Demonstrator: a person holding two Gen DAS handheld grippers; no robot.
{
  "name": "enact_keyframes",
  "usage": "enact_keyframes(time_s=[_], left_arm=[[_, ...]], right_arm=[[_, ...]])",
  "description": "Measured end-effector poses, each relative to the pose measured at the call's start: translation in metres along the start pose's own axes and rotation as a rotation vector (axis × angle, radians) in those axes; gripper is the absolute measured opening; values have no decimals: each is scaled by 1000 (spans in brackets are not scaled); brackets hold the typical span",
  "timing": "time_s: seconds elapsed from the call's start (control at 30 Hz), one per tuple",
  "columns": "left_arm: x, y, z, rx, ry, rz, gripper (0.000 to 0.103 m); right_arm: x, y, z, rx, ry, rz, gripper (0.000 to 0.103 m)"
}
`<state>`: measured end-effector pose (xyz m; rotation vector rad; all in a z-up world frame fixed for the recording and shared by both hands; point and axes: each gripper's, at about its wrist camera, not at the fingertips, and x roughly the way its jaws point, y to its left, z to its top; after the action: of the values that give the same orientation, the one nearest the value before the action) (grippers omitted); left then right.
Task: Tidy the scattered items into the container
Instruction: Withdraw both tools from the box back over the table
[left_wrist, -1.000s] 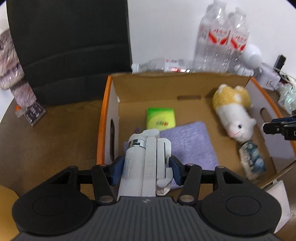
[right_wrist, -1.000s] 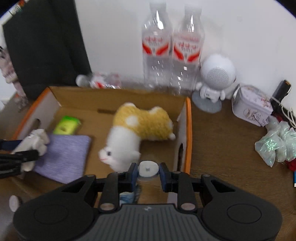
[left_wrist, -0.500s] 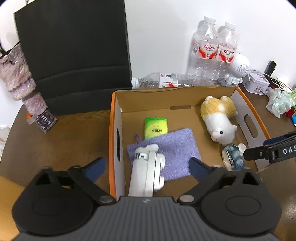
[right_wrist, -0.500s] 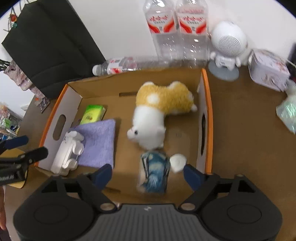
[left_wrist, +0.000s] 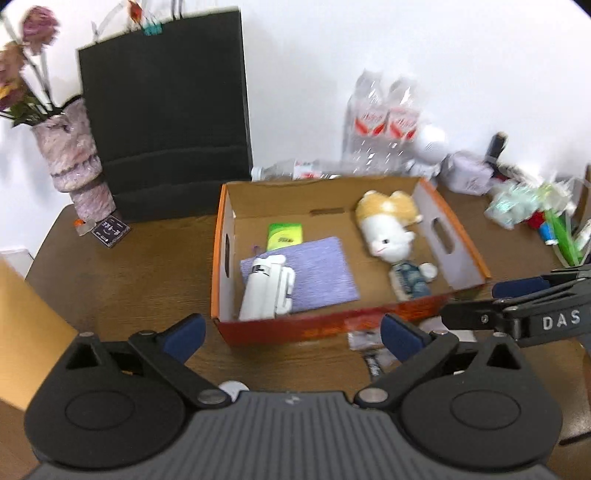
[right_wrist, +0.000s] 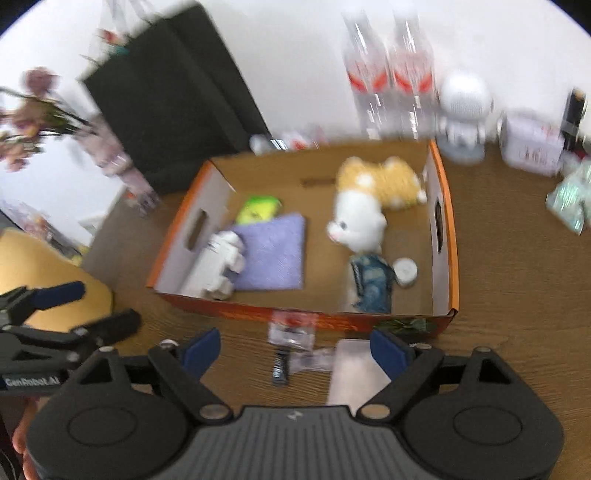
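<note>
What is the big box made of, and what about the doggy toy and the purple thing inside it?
The box looks like cardboard: matte brown inside, orange rims, cut-out handle slots. The doggy toy seems to be soft plush, with fuzzy white and yellow fur. The purple thing is probably cloth: flat, with a fine woven-looking texture.

A lived-in home room. Ahead of the tongs, a wooden surface (left_wrist: 140, 273) against a white wall carries a vase of dried flowers (left_wrist: 72, 155), water bottles (right_wrist: 391, 74), and a black paper bag (left_wrist: 166, 110).
</note>
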<state>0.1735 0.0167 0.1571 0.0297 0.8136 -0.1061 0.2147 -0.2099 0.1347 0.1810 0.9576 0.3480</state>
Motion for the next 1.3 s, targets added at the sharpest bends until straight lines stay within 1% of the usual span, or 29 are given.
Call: enact_keyframes(time_s=[0.07,0.13,0.17,0.2,0.23,0.27,0.33,0.4,0.43,0.5,0.6,0.73,0.77,0.87,1.0,1.2,1.3], left_arm=[[-13,1,-32,-37,-79,-5,103],[-18,3,-77,-106,-146,14,103],[-17,3,-100,-141,-162,30,103],[-15,2,-124,-171,-168,46,103],[-13,0,-145,-191,-161,56,103],[-11,-2,-166,-198,-145,53,103],[-9,-4,-198,-200,-104,25,103],[-8,-7,-220,-175,-62,-22,103],[-9,-8,-227,-144,-59,-35,103],[-11,-15,-230,-77,-72,-17,103],[-7,-21,-228,-22,-89,15,103],[1,-22,-235,-7,-86,47,103],[2,-23,-235,-4,-87,49,103],[2,-22,-237,-5,-94,45,103],[1,-21,-238,-8,-100,46,103],[1,-23,-239,-10,-103,51,103],[2,-23,-238,-12,-103,52,103]], right_arm=[[-20,9,-29,-45,-107,-6,95],[-33,17,-70,-106,-205,-31,99],[-37,20,-91,-148,-243,-55,101],[-38,23,-114,-186,-278,-82,101],[-38,26,-140,-213,-312,-110,101],[-37,27,-164,-221,-330,-124,101],[-32,23,-201,-201,-329,-108,101],[-23,14,-226,-126,-301,-79,101],[-18,10,-233,-86,-272,-65,101],[-10,7,-244,-41,-234,-42,101],[-3,10,-250,-37,-245,-52,101],[4,12,-250,-86,-252,-124,97],[5,14,-252,-98,-258,-137,95],[8,19,-256,-143,-261,-172,95],[11,28,-260,-197,-242,-205,96],[10,27,-260,-179,-233,-229,103],[9,27,-262,-175,-234,-235,103]])
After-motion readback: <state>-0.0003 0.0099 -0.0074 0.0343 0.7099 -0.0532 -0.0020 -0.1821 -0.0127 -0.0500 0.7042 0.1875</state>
